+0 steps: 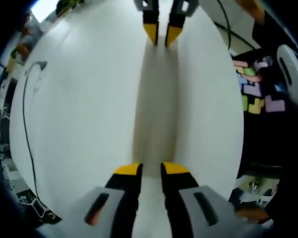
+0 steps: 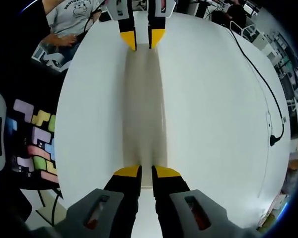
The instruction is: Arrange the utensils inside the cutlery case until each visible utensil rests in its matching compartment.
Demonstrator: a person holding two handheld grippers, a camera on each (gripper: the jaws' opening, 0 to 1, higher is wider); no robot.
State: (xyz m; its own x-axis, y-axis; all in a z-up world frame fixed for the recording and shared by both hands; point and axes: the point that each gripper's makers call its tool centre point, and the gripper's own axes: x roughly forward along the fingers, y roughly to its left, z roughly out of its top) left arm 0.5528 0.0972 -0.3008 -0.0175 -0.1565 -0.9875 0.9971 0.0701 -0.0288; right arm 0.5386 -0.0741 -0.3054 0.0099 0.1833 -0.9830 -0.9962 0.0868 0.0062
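Note:
My left gripper [image 1: 151,169] hovers over a white round table [image 1: 79,124], its yellow-tipped jaws a narrow gap apart with nothing between them. My right gripper [image 1: 162,34] faces it from the far side, tips pointing back at me. In the right gripper view, my right gripper [image 2: 147,172] also stands with a slim empty gap between its jaws, and the left gripper [image 2: 142,39] points toward it from across the table [image 2: 213,124]. A pale beige band [image 1: 156,99] runs along the tabletop between the two grippers [image 2: 144,104]; I cannot tell whether it is an object or a shadow.
A black cable [image 1: 25,114] trails over one side of the table [image 2: 268,99]. Coloured foam floor tiles [image 1: 256,91] lie beyond the table edge [image 2: 37,141]. A person in a grey T-shirt [image 2: 72,17] sits at the far rim.

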